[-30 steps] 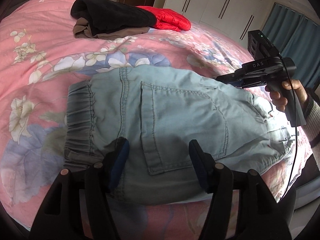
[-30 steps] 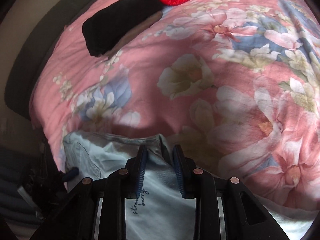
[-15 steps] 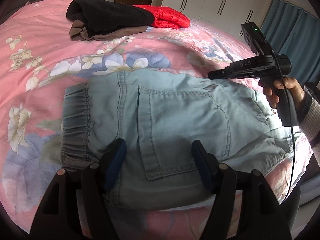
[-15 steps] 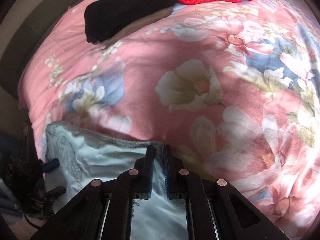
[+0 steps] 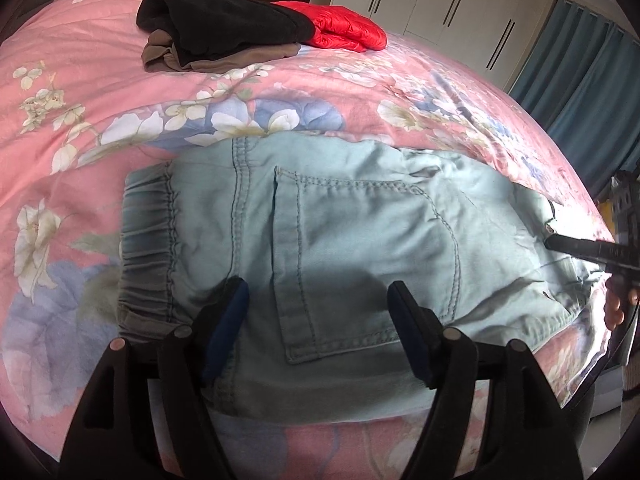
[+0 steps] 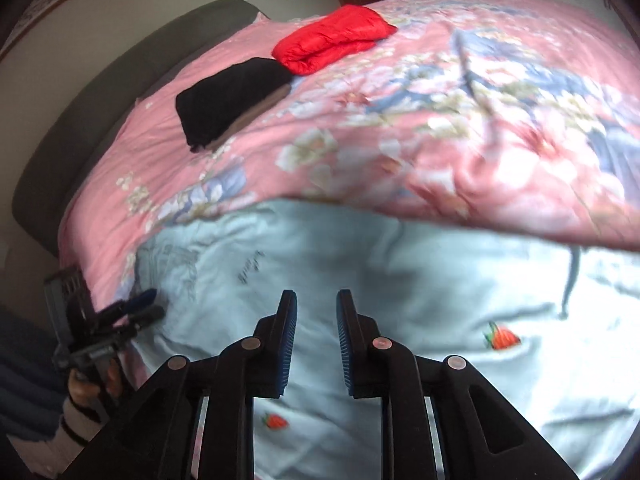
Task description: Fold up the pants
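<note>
Light blue denim pants [image 5: 352, 248] lie folded on the pink floral bedspread [image 5: 80, 92], elastic waistband to the left, back pocket facing up. My left gripper [image 5: 318, 300] is open and empty, hovering over the pants' near edge. My right gripper [image 6: 316, 312] is open a little and empty, above the pale pants fabric [image 6: 400, 280] with small strawberry prints; it also shows at the pants' right end in the left wrist view [image 5: 560, 244]. The left gripper shows at the left in the right wrist view [image 6: 132, 312].
A folded black garment on a brown one [image 5: 224, 36] and a folded red puffer jacket [image 5: 344, 30] lie at the far side of the bed. White wardrobes [image 5: 460, 4] and blue curtains [image 5: 592, 72] stand beyond. A dark headboard [image 6: 100, 128] borders the bed.
My right gripper has opened, let go of the pants fabric, and dropped back to the pants' right end. The left gripper has barely moved and stays open.
</note>
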`<action>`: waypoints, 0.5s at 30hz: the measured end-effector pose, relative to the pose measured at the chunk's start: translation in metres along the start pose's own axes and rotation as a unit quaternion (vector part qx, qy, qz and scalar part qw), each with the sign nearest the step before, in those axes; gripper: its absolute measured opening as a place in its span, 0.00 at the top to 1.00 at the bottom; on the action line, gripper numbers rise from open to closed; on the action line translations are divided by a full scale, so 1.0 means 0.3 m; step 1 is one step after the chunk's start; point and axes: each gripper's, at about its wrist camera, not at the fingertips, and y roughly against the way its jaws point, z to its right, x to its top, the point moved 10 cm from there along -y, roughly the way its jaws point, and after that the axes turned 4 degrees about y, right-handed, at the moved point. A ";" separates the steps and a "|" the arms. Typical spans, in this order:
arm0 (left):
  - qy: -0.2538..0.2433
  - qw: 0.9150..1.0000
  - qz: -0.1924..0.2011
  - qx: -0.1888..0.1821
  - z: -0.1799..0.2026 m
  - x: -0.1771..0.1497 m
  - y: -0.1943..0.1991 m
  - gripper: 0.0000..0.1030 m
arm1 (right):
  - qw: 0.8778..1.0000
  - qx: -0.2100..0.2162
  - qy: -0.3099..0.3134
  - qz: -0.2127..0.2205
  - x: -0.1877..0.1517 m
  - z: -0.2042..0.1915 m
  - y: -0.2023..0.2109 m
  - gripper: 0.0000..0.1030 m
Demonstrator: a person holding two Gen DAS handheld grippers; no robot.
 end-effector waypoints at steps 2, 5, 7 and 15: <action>-0.002 1.000 0.000 0.003 0.000 0.000 -0.002 0.28 | 0.999 -0.015 -0.047 0.000 -0.086 0.110 0.033 0.82; -0.003 1.000 -0.001 0.008 -0.001 -0.001 -0.004 0.28 | 0.989 -0.011 -0.137 0.050 -0.167 0.293 0.147 0.82; -0.002 1.000 -0.004 0.012 -0.002 0.000 -0.006 0.28 | 0.978 -0.019 -0.187 0.095 -0.206 0.431 0.251 0.82; -0.006 0.998 -0.024 0.060 0.006 0.005 -0.016 0.28 | 0.905 -0.133 -0.344 0.210 -0.297 0.945 0.645 0.82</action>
